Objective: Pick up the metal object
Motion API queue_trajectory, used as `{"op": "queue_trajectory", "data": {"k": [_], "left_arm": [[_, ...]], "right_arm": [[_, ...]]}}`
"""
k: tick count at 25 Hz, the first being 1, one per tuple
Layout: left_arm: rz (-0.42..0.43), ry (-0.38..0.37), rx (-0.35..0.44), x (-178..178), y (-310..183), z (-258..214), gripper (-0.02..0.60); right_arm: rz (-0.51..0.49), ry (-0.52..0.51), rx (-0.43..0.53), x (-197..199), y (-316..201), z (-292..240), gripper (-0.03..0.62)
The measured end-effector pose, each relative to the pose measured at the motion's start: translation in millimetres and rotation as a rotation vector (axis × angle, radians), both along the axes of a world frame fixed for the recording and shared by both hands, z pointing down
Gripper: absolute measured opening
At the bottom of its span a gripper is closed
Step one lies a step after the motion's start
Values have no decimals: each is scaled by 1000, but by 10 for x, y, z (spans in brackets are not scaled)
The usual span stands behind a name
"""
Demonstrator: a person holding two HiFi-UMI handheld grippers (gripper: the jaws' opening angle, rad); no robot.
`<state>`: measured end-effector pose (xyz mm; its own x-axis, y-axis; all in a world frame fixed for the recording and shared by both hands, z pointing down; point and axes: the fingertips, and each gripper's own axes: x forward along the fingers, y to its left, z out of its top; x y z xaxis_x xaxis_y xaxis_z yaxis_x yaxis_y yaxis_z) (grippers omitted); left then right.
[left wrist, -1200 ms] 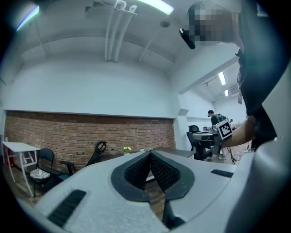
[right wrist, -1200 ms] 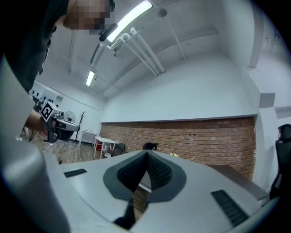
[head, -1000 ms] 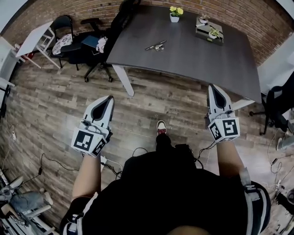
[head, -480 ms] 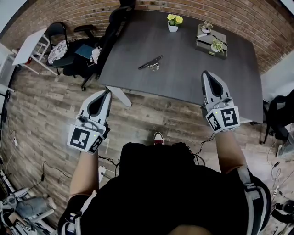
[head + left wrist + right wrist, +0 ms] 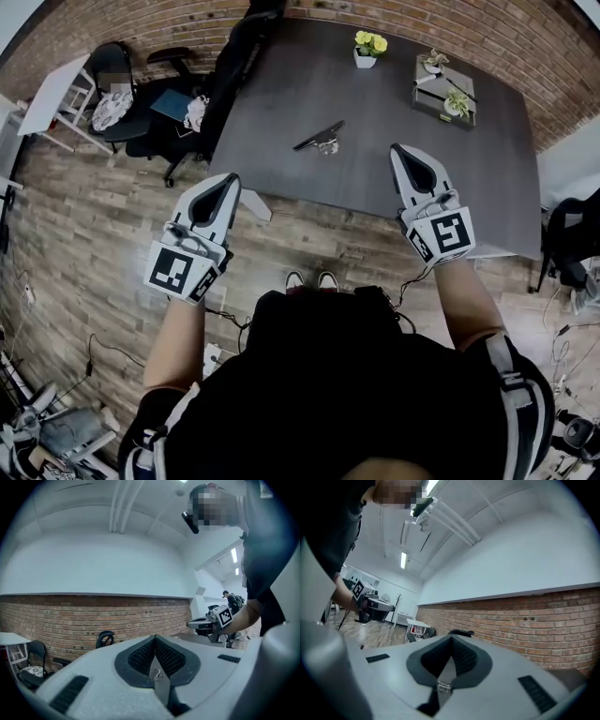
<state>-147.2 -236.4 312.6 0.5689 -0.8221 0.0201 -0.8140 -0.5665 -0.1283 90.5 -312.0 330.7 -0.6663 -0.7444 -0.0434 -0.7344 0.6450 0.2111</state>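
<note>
A slim metal object lies on the dark grey table, left of its middle. My right gripper hovers over the table's near edge, to the right of the metal object and apart from it, jaws shut with nothing between them. My left gripper hangs above the wooden floor, just short of the table's near-left corner, jaws shut and empty. Both gripper views look up at a brick wall and ceiling, so the metal object is out of sight there. The right gripper shows in the left gripper view.
A white pot of yellow flowers and a tray with small plants stand at the table's far side. Black office chairs and a white side table crowd the left. Cables trail over the floor.
The person has stepped toward the table. Both grippers have moved forward; the right one went from above the floor to above the table's near edge. Jaws stayed shut.
</note>
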Motion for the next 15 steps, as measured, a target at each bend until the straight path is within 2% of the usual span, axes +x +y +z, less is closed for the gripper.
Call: {"op": "queue_trajectory", "data": {"k": [3, 4, 5, 8, 12, 15], "left_arm": [[5, 31, -4, -76, -117, 22, 8], [8, 37, -4, -91, -152, 32, 8], [11, 40, -3, -105, -189, 42, 8], [17, 50, -11, -160, -296, 95, 8], [26, 64, -19, -215, -409, 122, 8], [28, 55, -16, -231, -472, 122, 8]], "right_arm": [[-30, 96, -11, -203, -68, 205, -2], [-43, 132, -13, -262, -91, 274, 38], [-53, 168, -15, -314, -122, 338, 113], [-60, 307, 9, -427, -231, 541, 155], [-90, 543, 56, -604, -374, 882, 186], [-118, 673, 81, -723, -540, 1154, 189]]}}
